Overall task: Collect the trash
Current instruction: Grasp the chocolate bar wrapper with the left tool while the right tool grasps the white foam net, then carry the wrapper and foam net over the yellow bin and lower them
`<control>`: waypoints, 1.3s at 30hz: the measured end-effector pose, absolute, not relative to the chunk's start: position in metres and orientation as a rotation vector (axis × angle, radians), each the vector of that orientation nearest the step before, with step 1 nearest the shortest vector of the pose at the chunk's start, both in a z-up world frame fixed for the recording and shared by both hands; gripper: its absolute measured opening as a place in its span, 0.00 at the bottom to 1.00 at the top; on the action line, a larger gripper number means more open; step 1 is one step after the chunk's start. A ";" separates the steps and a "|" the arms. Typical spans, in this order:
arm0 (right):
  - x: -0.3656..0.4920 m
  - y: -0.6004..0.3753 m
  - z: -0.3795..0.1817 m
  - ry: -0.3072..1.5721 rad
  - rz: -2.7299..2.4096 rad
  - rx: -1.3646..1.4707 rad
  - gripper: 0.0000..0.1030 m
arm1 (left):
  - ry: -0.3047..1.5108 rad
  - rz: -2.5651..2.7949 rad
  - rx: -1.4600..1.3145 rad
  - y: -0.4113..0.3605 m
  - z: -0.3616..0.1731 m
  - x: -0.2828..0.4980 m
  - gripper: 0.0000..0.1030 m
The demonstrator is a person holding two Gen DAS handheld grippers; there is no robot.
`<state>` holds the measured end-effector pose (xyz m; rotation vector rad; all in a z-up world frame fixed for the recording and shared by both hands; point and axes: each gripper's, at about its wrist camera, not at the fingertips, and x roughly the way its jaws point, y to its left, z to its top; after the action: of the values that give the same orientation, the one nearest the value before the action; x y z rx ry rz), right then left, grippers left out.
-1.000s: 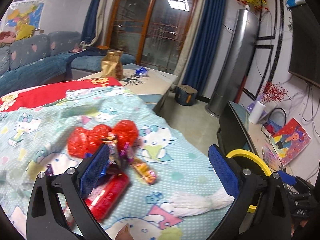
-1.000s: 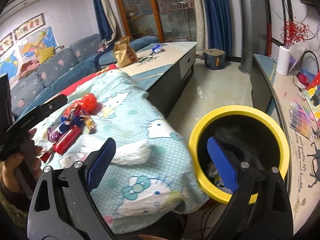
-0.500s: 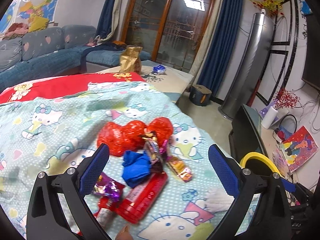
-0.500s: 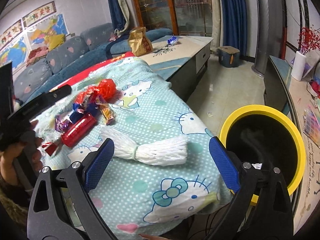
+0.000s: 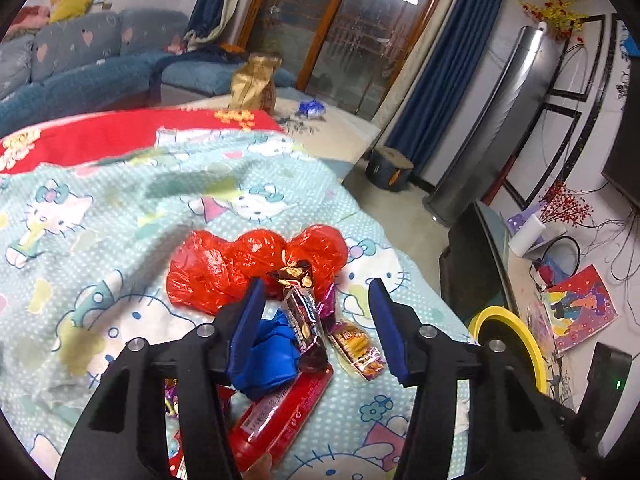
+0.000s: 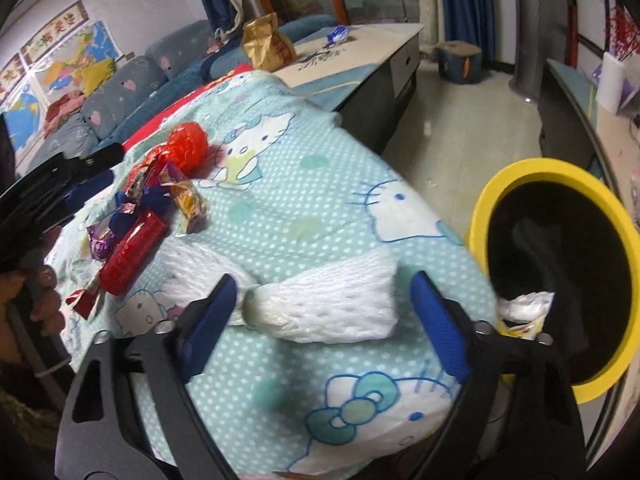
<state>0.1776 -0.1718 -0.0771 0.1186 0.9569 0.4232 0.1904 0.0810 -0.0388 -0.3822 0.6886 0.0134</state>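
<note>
On the cartoon-cat blanket lies a pile of trash: a red plastic bag, a dark candy wrapper, a crumpled blue wrapper, an orange snack wrapper and a red tube pack. My left gripper is closing, with the dark and blue wrappers between its jaws and neither pad visibly pressing. My right gripper is also closing, its jaws either side of a white foam net without touching it. A yellow-rimmed bin stands to the right.
A low table behind holds a gold paper bag and a blue wrapper. A blue sofa runs along the left. A dark TV stand sits by the bin. A hand holds the left gripper.
The left gripper moved forward over the wrapper pile and its jaws narrowed a lot. The right gripper dropped toward the white foam net, which now lies between its slightly narrower jaws.
</note>
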 end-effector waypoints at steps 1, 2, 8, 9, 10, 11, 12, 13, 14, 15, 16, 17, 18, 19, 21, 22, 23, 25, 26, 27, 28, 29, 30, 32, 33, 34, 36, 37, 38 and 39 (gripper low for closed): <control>0.177 -0.171 -0.078 0.958 0.427 0.119 0.67 | 0.706 0.019 -0.388 0.082 -0.042 0.195 0.49; 0.176 -0.170 -0.079 0.955 0.435 0.121 0.60 | 0.720 0.025 -0.393 0.082 -0.045 0.198 0.49; 0.165 -0.162 -0.075 0.933 0.507 0.104 0.32 | 0.767 0.035 -0.416 0.086 -0.060 0.208 0.49; 0.162 -0.160 -0.075 0.934 0.526 0.098 0.30 | 0.772 0.033 -0.419 0.086 -0.062 0.209 0.48; 0.158 -0.157 -0.074 0.929 0.536 0.085 0.26 | 0.775 0.030 -0.420 0.085 -0.063 0.209 0.46; 0.154 -0.154 -0.073 0.920 0.540 0.068 0.24 | 0.780 0.031 -0.415 0.084 -0.065 0.210 0.44; 0.151 -0.152 -0.071 0.914 0.547 0.056 0.24 | 0.784 0.031 -0.412 0.084 -0.066 0.211 0.40; 0.148 -0.150 -0.070 0.910 0.558 0.044 0.23 | 0.788 0.030 -0.411 0.083 -0.067 0.211 0.37; 0.144 -0.147 -0.068 0.905 0.569 0.034 0.22 | 0.792 0.028 -0.412 0.083 -0.068 0.212 0.35; 0.142 -0.146 -0.067 0.903 0.575 0.031 0.22 | 0.795 0.027 -0.412 0.083 -0.069 0.211 0.32; 0.138 -0.144 -0.066 0.902 0.584 0.025 0.21 | 0.800 0.025 -0.410 0.083 -0.070 0.211 0.29; 0.136 -0.144 -0.065 0.900 0.589 0.020 0.20 | 0.804 0.024 -0.408 0.083 -0.071 0.210 0.28; 0.133 -0.143 -0.065 0.898 0.595 0.012 0.20 | 0.807 0.023 -0.408 0.083 -0.072 0.210 0.26; 0.131 -0.142 -0.064 0.894 0.600 0.004 0.20 | 0.810 0.022 -0.409 0.083 -0.072 0.209 0.24; 0.126 -0.140 -0.062 0.883 0.613 -0.012 0.19 | 0.807 0.012 -0.417 0.083 -0.070 0.205 0.21; 0.125 -0.140 -0.062 0.881 0.618 -0.017 0.19 | 0.804 0.009 -0.418 0.083 -0.068 0.203 0.20; 0.122 -0.139 -0.061 0.876 0.623 -0.025 0.19 | 0.798 0.002 -0.420 0.083 -0.066 0.200 0.20; 0.119 -0.138 -0.060 0.872 0.630 -0.030 0.18 | 0.787 -0.013 -0.429 0.084 -0.063 0.195 0.20; 0.118 -0.137 -0.059 0.872 0.634 -0.030 0.18 | 0.778 -0.021 -0.434 0.084 -0.060 0.192 0.20; 0.117 -0.138 -0.059 0.871 0.636 -0.032 0.18 | 0.770 -0.028 -0.439 0.085 -0.057 0.188 0.20; 0.117 -0.138 -0.058 0.869 0.638 -0.032 0.18 | 0.764 -0.032 -0.442 0.085 -0.055 0.186 0.20; 0.117 -0.138 -0.057 0.869 0.638 -0.031 0.18 | 0.754 -0.040 -0.448 0.085 -0.052 0.183 0.20; 0.117 -0.138 -0.057 0.868 0.639 -0.029 0.18 | 0.750 -0.044 -0.449 0.085 -0.050 0.181 0.20; 0.119 -0.139 -0.056 0.864 0.639 -0.022 0.18 | 0.735 -0.054 -0.448 0.083 -0.043 0.177 0.20; 0.119 -0.140 -0.055 0.861 0.639 -0.018 0.18 | 0.726 -0.056 -0.445 0.082 -0.039 0.175 0.20; 0.119 -0.140 -0.054 0.858 0.638 -0.018 0.18 | 0.718 -0.059 -0.443 0.082 -0.035 0.174 0.20; 0.119 -0.142 -0.051 0.849 0.634 -0.016 0.18 | 0.698 -0.069 -0.447 0.081 -0.027 0.171 0.20; 0.120 -0.142 -0.050 0.846 0.634 -0.015 0.18 | 0.689 -0.075 -0.449 0.080 -0.023 0.169 0.20; 0.119 -0.143 -0.049 0.841 0.632 -0.014 0.18 | 0.678 -0.082 -0.449 0.079 -0.018 0.168 0.20; 0.119 -0.145 -0.047 0.835 0.628 -0.013 0.18 | 0.671 -0.085 -0.447 0.078 -0.015 0.167 0.20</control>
<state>0.1191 -0.1452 -0.0470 -0.0127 0.8347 0.6275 0.1666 0.0778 -0.0145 -0.4472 0.6706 -0.0851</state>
